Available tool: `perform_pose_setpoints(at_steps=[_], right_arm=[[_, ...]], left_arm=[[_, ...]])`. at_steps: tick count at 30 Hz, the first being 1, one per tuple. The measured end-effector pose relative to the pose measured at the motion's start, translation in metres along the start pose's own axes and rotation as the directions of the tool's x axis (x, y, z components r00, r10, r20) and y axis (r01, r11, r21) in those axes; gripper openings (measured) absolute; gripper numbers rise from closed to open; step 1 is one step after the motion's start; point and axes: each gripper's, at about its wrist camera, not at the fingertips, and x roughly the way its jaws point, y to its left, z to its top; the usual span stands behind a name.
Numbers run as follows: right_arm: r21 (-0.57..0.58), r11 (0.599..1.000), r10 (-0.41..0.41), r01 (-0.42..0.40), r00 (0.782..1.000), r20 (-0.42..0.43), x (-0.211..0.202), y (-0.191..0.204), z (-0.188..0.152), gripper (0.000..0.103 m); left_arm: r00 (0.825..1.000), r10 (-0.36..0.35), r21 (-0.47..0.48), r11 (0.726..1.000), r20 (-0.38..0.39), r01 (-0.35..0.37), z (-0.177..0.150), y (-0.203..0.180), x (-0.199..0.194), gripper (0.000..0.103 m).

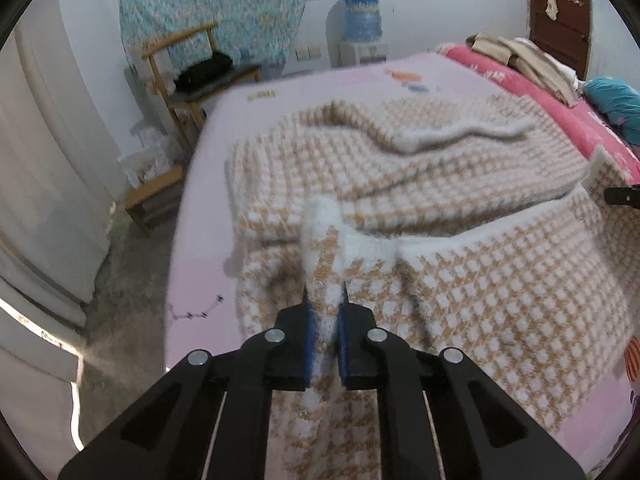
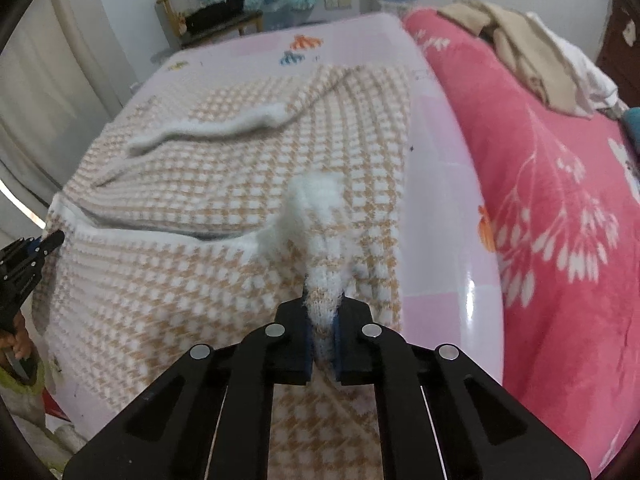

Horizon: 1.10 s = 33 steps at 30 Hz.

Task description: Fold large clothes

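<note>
Gripping tight: the checked sweater (image 1: 460, 280) is clamped by left gripper (image 1: 325, 300) and right gripper (image 2: 324, 292) (white hem bunched) above the bed (image 2: 440, 200).

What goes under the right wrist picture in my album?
Right tool pinching the sweater's white hem.

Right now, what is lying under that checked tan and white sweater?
The sweater lies on a pale pink bed sheet, which shows around its edges. Whatever is beneath its middle is covered. Both grippers pinch its white hem.

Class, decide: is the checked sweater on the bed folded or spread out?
Mostly spread: the sweater covers the bed, with only one sleeve lying across it.
</note>
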Motion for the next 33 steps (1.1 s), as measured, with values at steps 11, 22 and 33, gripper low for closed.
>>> perform_pose_setpoints(at_steps=[11,22,33], right_arm=[[-0.011,1.0,0.026,-0.024,0.947,0.32,-0.108,0.005,0.04,0.005],[0.06,0.993,0.084,-0.104,0.957,0.276,0.017,-0.036,0.191,0.006],[0.152,0.987,0.029,-0.054,0.987,0.16,0.096,-0.083,0.198,0.059]], left_arm=[[0.96,-0.009,-0.05,0.998,0.28,0.024,0.069,0.027,-0.078,0.007],[0.98,-0.012,-0.041,0.999,0.199,0.021,0.204,0.054,0.056,0.008],[0.996,-0.084,-0.289,0.953,0.034,0.09,0.198,0.11,0.152,0.038]])
